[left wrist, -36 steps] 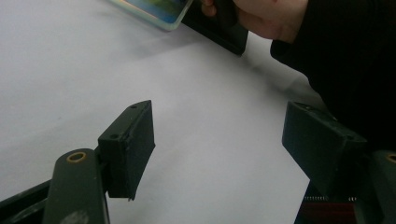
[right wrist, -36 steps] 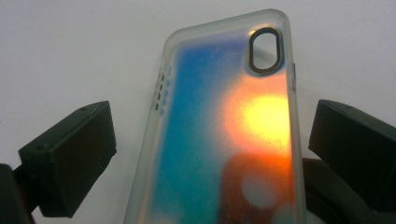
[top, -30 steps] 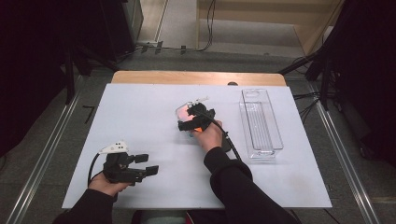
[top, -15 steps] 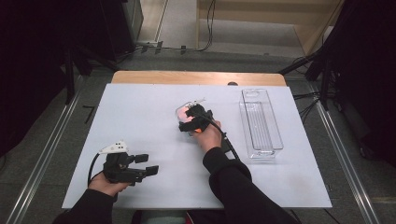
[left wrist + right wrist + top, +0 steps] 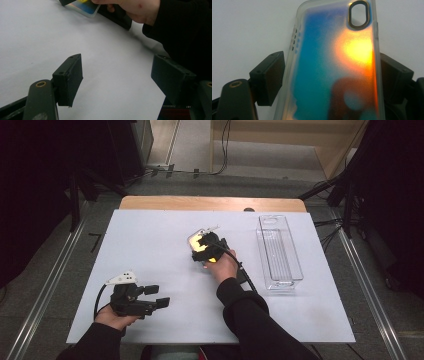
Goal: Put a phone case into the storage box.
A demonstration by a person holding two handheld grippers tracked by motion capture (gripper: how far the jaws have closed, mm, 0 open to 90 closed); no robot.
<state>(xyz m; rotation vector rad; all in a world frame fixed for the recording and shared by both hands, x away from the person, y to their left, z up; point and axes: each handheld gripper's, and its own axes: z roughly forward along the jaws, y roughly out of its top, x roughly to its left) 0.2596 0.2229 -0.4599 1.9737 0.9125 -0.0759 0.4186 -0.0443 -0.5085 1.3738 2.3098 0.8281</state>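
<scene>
High view: the white desk (image 5: 150, 245) is seen whole, with a clear plastic bin (image 5: 279, 252) lying lengthwise near its right edge and a phone case (image 5: 199, 240) lying flat near the middle, slightly toward the far edge. The right gripper (image 5: 202, 251) is brought over the case from the near side, while the left gripper (image 5: 150, 301) is rested by the near-left corner, well apart from everything.

In the right gripper view the iridescent phone case (image 5: 332, 75) is seen between the two black jaws, camera cutout pointing away. The right-hand jaw is set against the case's edge; a thin strip of desk is seen between the left-hand jaw and the other edge, so the jaws have just been closing on the case without a firm pinch yet being shown. The step in hand is judged to be the grasp of the case. What is called for next is a finished squeeze across its width, then a lift, probably toward the bin.

In the left gripper view the left gripper (image 5: 117, 82) is seen with its jaws wide apart and only bare desk between them.

The near end of the case is cut off at the bottom of the right gripper view, and in the high view much of it is covered by the gripper. Contact on the right-hand side cannot be confirmed with certainty because of glare.
</scene>
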